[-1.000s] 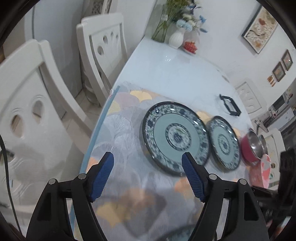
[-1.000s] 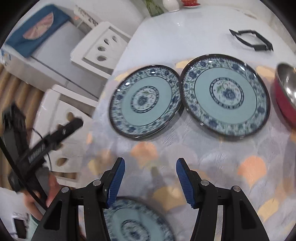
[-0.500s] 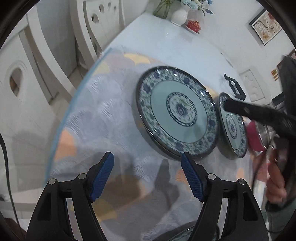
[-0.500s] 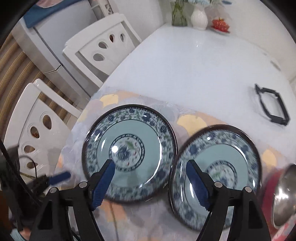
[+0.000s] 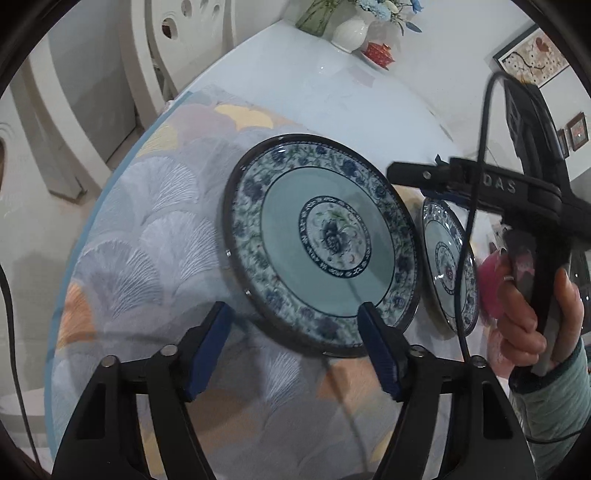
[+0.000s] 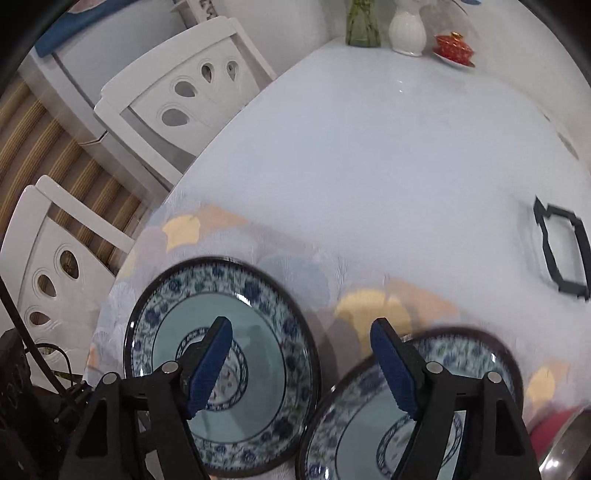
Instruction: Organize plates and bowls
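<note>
Left wrist view: the left gripper (image 5: 295,332) hangs over the patterned mat (image 5: 147,240), its blue jaws apart and closing, with nothing pressed between them. The near rim of the left plate (image 5: 325,243) lies between the fingertips, the right fingertip over the rim; whether it touches cannot be told. Just right of that plate lies the right plate (image 5: 443,258), partly hidden by the right gripper (image 5: 424,177) that reaches in from the right, its fingertips not clear from this side. A hand (image 5: 532,314) in a green sleeve holds its grip, and a black cable (image 5: 476,184) crosses in front of the right plate. A pink bowl (image 5: 491,288) shows behind the fingers. At the far end of the table (image 5: 332,99) stand a white vase (image 5: 349,31), a glass vase (image 5: 314,18) and a red cup (image 5: 378,51). White chairs (image 5: 155,48) stand to the left.

Right wrist view: the right gripper (image 6: 301,362) hovers above the two plates, jaws apart and closing slightly, empty. Its left finger hangs over the centre of the left plate (image 6: 258,332); its right finger covers part of the right plate (image 6: 461,354), which is blurred. The plates' rims nearly meet. A black frame (image 6: 561,247) lies on the bare table (image 6: 369,147) to the right. Two chairs (image 6: 177,85) stand at the left, vases and cup far off.
</note>
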The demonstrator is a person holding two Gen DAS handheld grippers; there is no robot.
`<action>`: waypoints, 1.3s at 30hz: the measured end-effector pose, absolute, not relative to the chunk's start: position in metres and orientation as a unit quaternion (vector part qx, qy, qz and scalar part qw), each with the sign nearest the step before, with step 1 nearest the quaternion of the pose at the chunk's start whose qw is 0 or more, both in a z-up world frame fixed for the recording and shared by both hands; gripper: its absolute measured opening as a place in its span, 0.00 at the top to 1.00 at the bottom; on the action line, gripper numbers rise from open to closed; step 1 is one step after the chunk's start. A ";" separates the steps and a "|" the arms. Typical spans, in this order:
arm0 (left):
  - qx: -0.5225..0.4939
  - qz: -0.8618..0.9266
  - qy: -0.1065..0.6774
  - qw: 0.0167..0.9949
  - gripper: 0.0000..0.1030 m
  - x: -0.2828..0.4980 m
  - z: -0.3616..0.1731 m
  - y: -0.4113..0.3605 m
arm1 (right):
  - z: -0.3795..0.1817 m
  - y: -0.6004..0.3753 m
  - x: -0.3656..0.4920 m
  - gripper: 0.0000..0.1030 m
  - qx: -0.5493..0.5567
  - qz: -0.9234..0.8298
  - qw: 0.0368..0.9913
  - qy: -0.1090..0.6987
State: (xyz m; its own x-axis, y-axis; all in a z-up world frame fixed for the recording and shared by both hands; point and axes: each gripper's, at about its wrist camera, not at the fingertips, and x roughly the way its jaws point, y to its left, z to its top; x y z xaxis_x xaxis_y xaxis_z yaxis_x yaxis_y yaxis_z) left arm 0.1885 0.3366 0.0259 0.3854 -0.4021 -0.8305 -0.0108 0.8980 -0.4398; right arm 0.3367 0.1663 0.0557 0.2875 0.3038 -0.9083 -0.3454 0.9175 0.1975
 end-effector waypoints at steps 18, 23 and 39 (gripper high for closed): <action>-0.268 -0.104 0.516 0.807 0.43 0.195 0.022 0.349 | 0.032 0.198 0.350 0.66 -0.068 0.210 0.765 0.605; -0.308 -0.095 0.504 0.801 0.43 0.199 0.028 0.367 | 0.032 0.198 0.348 0.66 -0.056 0.219 0.757 0.613; -0.354 -0.064 0.476 0.802 0.63 0.163 0.058 0.390 | 0.056 0.173 0.264 0.66 0.018 0.194 0.765 0.614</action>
